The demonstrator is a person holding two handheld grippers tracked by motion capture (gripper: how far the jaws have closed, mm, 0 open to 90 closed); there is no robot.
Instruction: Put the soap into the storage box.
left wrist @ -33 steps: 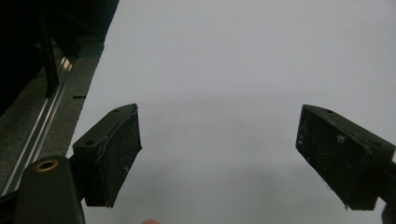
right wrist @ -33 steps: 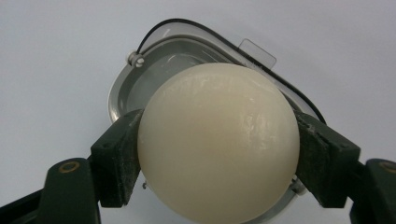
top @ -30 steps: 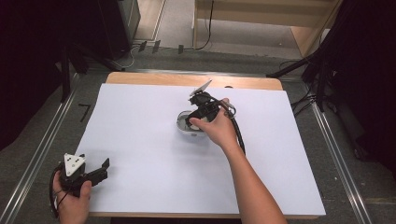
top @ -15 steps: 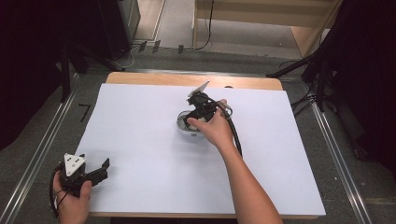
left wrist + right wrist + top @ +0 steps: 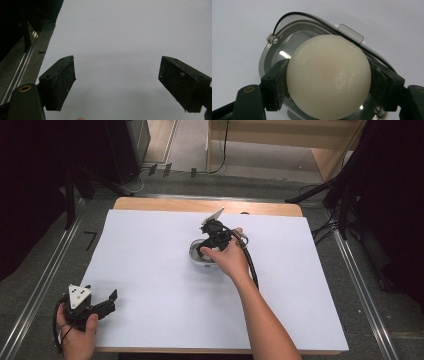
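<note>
A cream-white ball (image 5: 328, 77) sits between the pads of my right gripper (image 5: 328, 83), which is shut on it. Just behind the ball is a small clear container (image 5: 277, 47) with a grey rim, a thin black wire loop and a clear tab. In the high view the right gripper (image 5: 209, 246) points down at the container (image 5: 196, 256) near the middle of the white table (image 5: 150, 235). My left gripper (image 5: 106, 301) rests at the table's near left corner. Its jaws stand wide apart over bare white surface, the left gripper (image 5: 120, 80) holding nothing.
A wooden strip (image 5: 165, 204) edges the table's far side. Metal rails (image 5: 45, 280) run along the floor on both sides, and dark stands and cables (image 5: 345, 200) are at the back right. The right gripper's black cable (image 5: 252, 270) trails along the forearm.
The right hand has drifted a little to the left over the container, still gripping the ball. The left hand has stayed where it was.
</note>
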